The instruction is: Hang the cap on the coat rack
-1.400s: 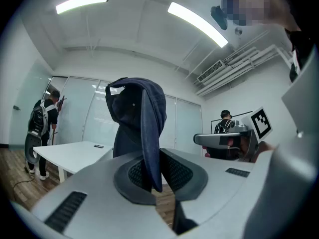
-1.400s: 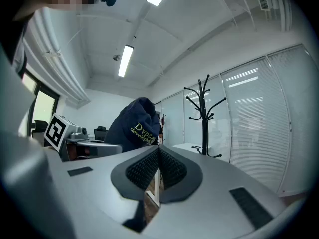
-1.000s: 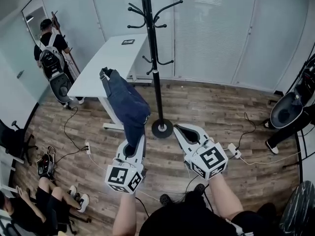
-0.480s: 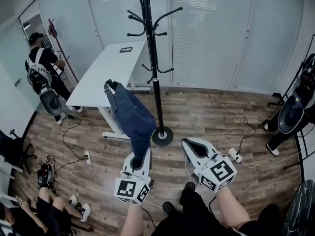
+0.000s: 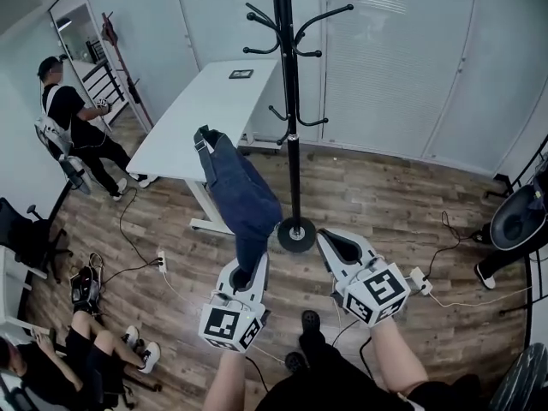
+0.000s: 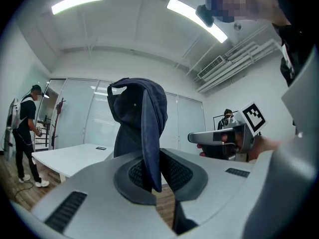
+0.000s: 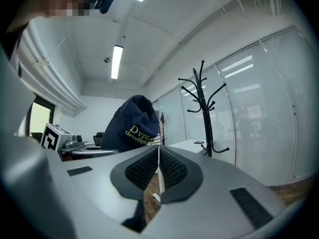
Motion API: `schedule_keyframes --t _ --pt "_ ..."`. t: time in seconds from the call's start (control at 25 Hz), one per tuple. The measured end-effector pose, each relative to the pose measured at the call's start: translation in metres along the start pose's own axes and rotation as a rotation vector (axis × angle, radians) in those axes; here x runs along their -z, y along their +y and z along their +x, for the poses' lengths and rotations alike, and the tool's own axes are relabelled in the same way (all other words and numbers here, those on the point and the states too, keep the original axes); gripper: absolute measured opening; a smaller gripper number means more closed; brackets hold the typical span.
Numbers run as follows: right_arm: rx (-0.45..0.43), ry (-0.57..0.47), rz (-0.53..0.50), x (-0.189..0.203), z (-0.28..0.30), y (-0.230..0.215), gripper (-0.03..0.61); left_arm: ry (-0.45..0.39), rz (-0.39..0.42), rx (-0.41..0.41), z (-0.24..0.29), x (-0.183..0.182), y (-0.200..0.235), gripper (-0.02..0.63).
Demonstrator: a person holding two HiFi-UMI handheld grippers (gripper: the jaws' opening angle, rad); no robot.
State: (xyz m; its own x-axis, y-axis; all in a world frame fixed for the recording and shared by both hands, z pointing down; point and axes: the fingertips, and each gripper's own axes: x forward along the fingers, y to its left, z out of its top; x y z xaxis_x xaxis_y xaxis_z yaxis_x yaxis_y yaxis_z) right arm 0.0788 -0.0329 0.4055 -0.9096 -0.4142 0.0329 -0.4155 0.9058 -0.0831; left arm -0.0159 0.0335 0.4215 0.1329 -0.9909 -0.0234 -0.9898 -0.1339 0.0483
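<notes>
- Two grippers are in view. The left gripper point(image 6: 151, 180) is clamped on the brim of the cap point(image 5: 242, 197). The right gripper point(image 7: 158, 169) has its jaws pressed together with nothing between them.
- Location: the cap is held in the air over the wooden floor point(image 5: 377, 195). In the head view it sits just left of the coat rack point(image 5: 290, 101) pole, apart from it and touching no hook point(image 5: 318, 122).
- Orientation: the cap's long axis runs from the jaws up and away from the person, leaning slightly left. The brim is at the lower, gripped end, edge-on between the jaws. The crown and rear strap are at the far, upper end.
- Step in hand, by judgement: bringing the cap to a hook.
- Recommended: keep the brim grip firm and lift the far end above a hook tip. Steer the crown's hollow or rear opening over the tip, then lower until the hook bears the weight before letting go.
- Recommended: hold the right gripper clear of the pole to avoid knocking it.
</notes>
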Motion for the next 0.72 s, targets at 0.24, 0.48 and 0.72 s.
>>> schedule_keyframes --t 0.24,0.48,0.72 --pt "-0.059 -0.021 -0.015 -0.021 0.053 -0.021 0.032 -0.012 0.033 -0.030 0.038 -0.021 0.034 0.031" --pt "-0.114 -0.045 -0.037 -0.041 0.094 -0.052 0.032 -0.032 0.038 -0.052 0.082 -0.032 0.055 0.031" --pt "-0.129 -0.062 -0.036 -0.049 0.117 -0.082 0.032 -0.052 0.041 -0.094 0.110 -0.034 0.070 0.031"
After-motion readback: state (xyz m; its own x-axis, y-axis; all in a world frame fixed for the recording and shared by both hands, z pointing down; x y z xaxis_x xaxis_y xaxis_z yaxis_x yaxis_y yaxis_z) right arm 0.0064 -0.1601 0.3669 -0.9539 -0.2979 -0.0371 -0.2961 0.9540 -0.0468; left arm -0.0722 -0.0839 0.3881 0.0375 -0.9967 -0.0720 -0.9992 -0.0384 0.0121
